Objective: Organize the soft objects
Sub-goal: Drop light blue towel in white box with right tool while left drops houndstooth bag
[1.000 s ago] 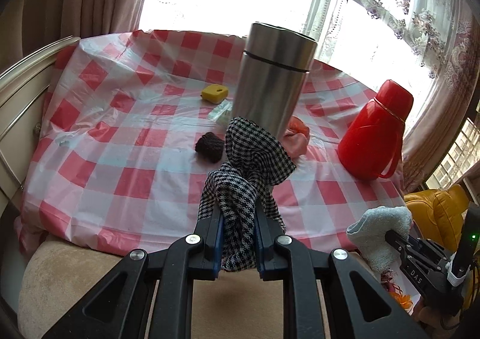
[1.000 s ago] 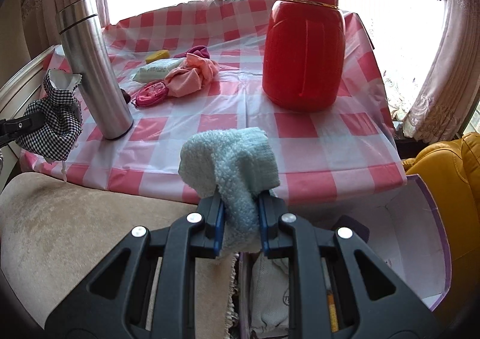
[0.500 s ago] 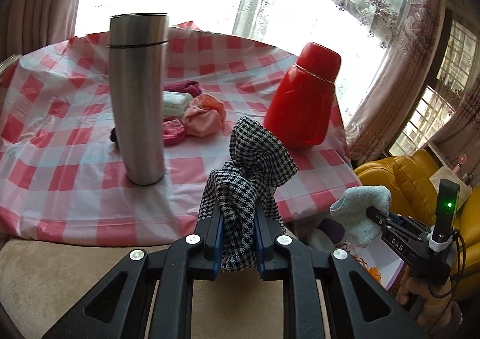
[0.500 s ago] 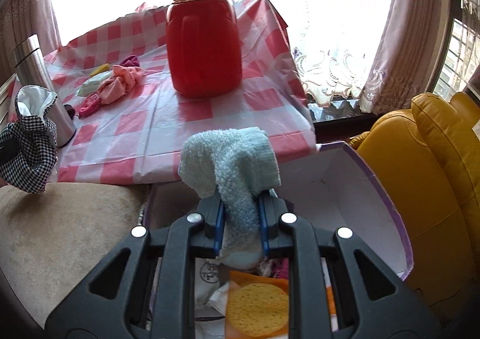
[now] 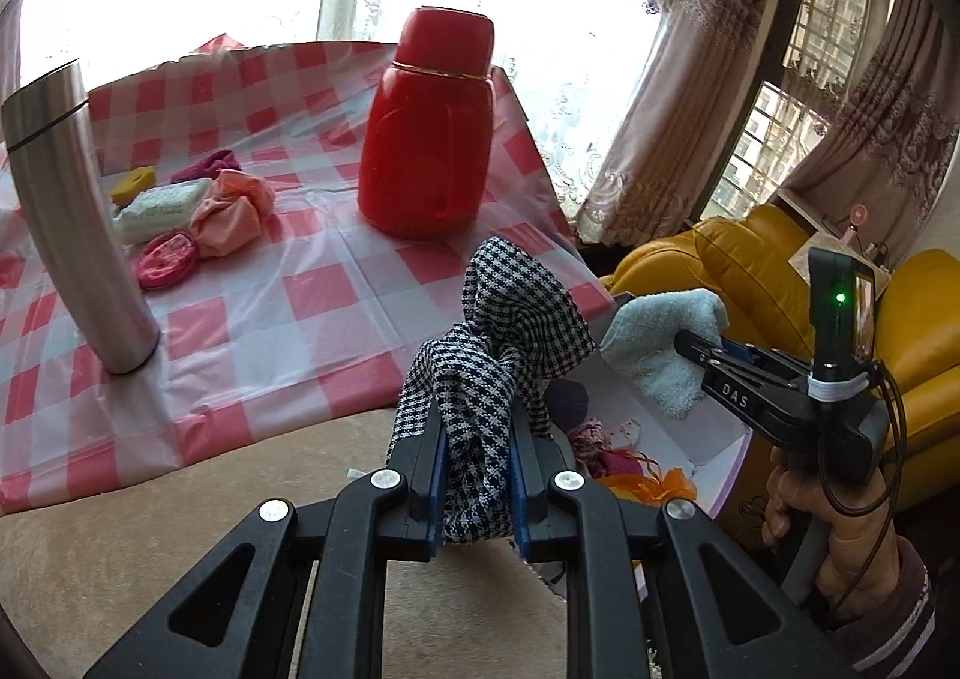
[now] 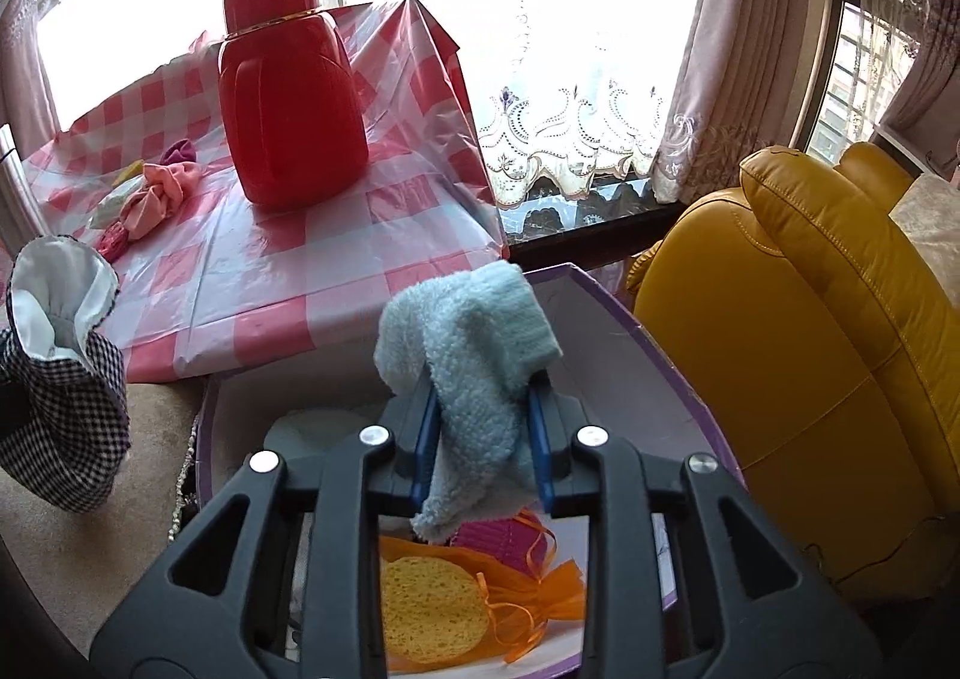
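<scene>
My left gripper (image 5: 477, 427) is shut on a black-and-white houndstooth cloth pouch (image 5: 516, 319), held above the beige seat beside the box; its white lining shows in the right wrist view (image 6: 60, 409). My right gripper (image 6: 483, 397) hangs over a white box with a purple rim (image 6: 600, 331). Its jaws are opening, and a light blue fluffy towel (image 6: 474, 343) droops loosely between them, draped over the right finger. In the left wrist view the same towel (image 5: 660, 337) sits at the tip of the right gripper (image 5: 690, 349), held by a hand.
Inside the box lie a yellow sponge (image 6: 429, 613), an orange mesh bag (image 6: 528, 589) and a pink item (image 6: 498, 538). The checked table (image 5: 312, 289) bears a red thermos (image 5: 429, 138), a steel flask (image 5: 66, 211) and a pink cloth (image 5: 231, 214). A yellow sofa (image 6: 810, 319) flanks the box.
Both grippers swung right, away from the table toward the box. The right jaws have spread apart around the blue towel, which now hangs loose. The left grip on the pouch is unchanged.
</scene>
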Motion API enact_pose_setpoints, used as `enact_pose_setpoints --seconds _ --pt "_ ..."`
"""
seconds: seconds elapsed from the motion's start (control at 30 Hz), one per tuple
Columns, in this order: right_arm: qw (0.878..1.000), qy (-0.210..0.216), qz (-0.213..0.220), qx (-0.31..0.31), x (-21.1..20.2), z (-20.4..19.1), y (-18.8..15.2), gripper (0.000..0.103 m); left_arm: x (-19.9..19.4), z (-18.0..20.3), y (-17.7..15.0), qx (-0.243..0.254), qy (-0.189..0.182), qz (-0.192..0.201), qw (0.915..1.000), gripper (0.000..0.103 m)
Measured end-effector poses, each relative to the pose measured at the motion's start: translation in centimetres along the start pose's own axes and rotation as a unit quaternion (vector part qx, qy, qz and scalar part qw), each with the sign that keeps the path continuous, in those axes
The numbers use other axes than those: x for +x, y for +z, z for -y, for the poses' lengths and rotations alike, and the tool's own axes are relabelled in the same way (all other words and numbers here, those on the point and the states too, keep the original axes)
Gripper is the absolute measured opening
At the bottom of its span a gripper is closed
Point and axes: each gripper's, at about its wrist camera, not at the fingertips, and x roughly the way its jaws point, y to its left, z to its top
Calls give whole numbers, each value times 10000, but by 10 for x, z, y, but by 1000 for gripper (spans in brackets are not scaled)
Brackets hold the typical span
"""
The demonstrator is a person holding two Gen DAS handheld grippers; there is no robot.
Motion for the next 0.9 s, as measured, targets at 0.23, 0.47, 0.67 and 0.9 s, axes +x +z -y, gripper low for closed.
enact_pose_setpoints --seconds 0.23,0.47,0.67,0.9 --pt "9998 -65 164 35 -7 3 4 73 10 28 -1 318 -406 -187 9985 43" --pt "9999 -23 121 121 -5 8 4 74 10 16 0 76 -397 -175 9990 54" --pt "9999 -19 133 -95 -6 -4 3 74 6 5 0 -42 -248 -140 9996 54" --pt "9988 190 141 -426 -8 -30 2 74 -8 -36 -3 -397 242 -104 9989 54"
